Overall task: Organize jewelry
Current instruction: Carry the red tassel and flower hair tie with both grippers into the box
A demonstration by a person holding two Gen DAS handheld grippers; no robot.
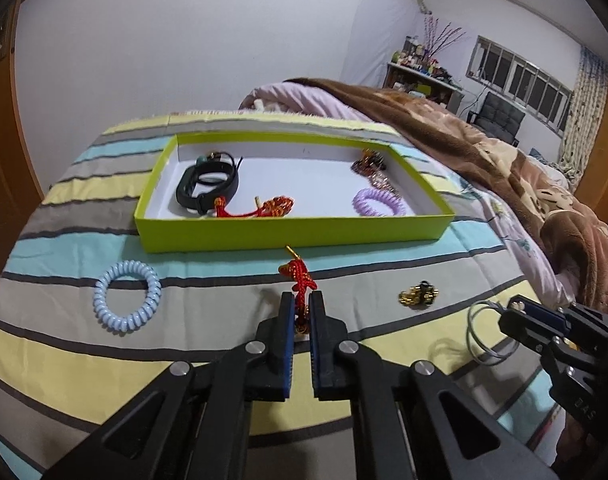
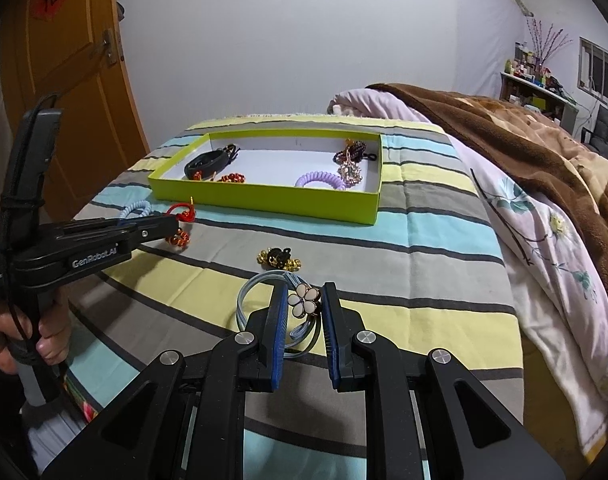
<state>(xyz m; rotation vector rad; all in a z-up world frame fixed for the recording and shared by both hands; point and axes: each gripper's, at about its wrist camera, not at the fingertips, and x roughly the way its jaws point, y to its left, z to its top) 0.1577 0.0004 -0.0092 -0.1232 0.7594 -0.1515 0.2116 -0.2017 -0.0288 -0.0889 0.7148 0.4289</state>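
I see the pale blue coil band (image 1: 127, 297) lying far left on the striped bed (image 1: 231, 344) | my left gripper (image 1: 302, 305) pinches the red knot charm (image 1: 300, 280) tight, just near of the green box (image 1: 295, 234) | gold beads (image 1: 419, 295) lie right of it | my right gripper (image 2: 304, 300) hugs the flower bracelet (image 2: 304, 300), near right.

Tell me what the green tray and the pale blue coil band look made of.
Green tray: likely cardboard, matte lime outside, white inside; thin, straight folded walls. Pale blue coil band: probably glossy plastic; smooth spiral turns catch highlights.
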